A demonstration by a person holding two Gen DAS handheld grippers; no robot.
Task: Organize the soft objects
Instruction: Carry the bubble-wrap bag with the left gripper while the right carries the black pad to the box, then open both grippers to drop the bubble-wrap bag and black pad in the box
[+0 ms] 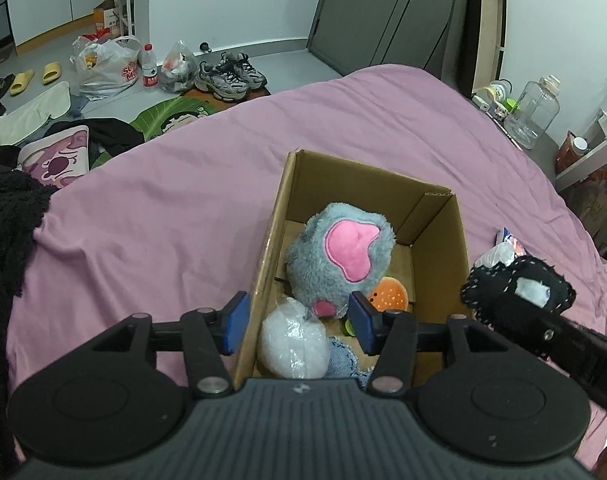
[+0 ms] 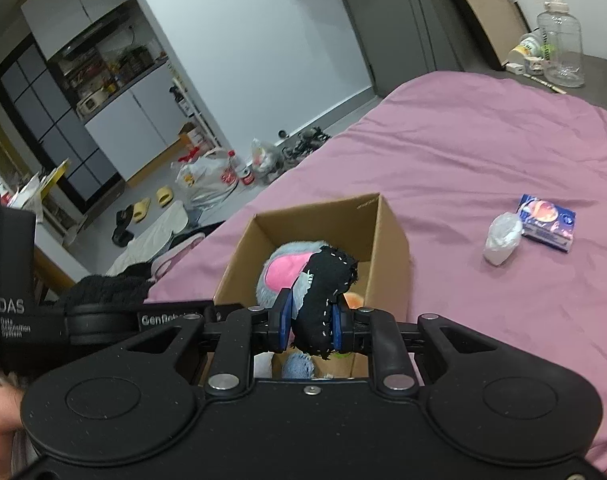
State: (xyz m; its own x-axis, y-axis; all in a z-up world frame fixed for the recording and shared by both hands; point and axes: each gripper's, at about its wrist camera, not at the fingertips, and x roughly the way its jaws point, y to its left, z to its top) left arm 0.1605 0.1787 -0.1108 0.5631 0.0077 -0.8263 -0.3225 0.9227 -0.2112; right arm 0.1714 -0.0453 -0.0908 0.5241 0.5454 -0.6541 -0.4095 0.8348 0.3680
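Observation:
An open cardboard box [image 1: 435,248] [image 2: 391,240] stands on the pink bed. Inside lie a grey plush with a pink patch [image 1: 339,256] [image 2: 281,270], a white wrapped soft ball [image 1: 295,344], an orange round toy [image 1: 389,294] and a denim piece [image 1: 343,356]. My left gripper [image 1: 299,322] is open and empty, its jaws straddling the box's near left wall. My right gripper [image 2: 308,322] is shut on a black stitched fabric pouch [image 2: 323,296] with a white patch, held above the box's near right edge; the pouch also shows in the left wrist view [image 1: 519,286].
A white plastic-wrapped bundle [image 2: 501,236] and a blue packet [image 2: 547,222] lie on the pink sheet [image 2: 483,152] right of the box. A black fuzzy garment [image 1: 7,232] sits at the bed's left edge. A side table with a clear jug [image 1: 533,110] stands beyond.

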